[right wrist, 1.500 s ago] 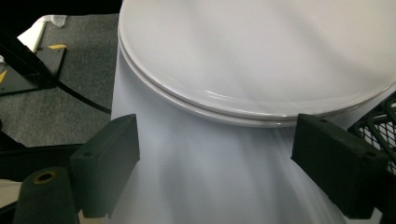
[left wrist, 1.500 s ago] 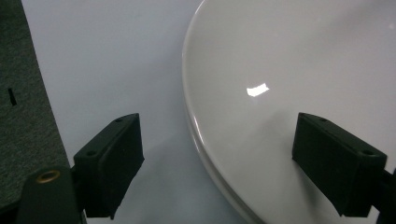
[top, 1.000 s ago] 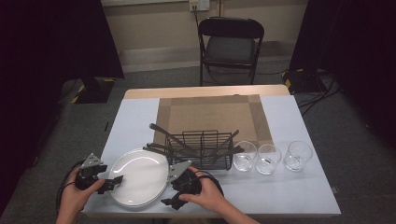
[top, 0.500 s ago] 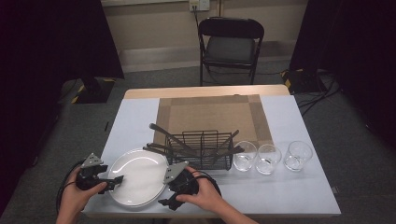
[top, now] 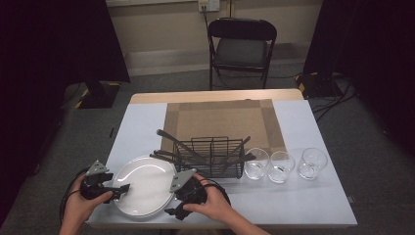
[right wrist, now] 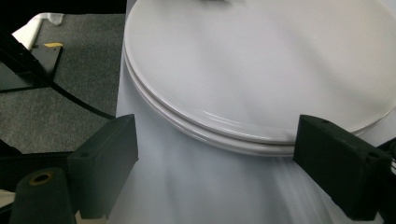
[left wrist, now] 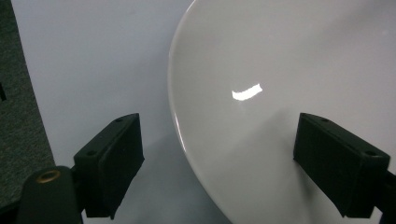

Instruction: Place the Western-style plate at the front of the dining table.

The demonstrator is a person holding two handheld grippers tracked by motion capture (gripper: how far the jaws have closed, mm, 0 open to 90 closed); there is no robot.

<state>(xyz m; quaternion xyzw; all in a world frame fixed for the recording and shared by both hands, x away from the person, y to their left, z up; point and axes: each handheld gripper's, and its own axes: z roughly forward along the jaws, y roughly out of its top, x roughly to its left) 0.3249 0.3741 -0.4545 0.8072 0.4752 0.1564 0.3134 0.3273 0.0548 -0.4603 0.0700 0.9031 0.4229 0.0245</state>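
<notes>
Plates: white, two stacked, at front left of tabletop, just in front of wire basket.

Left gripper: at left rim of stack, jaws wide apart. In left gripper view, plate rim between jaws, one jaw over tabletop, other over plate face; no contact visible.

Right gripper: at front right rim of stack, jaws wide apart, nothing held. In right gripper view, stack edge just ahead of jaws.

Three glasses: in a row right of basket.
</notes>
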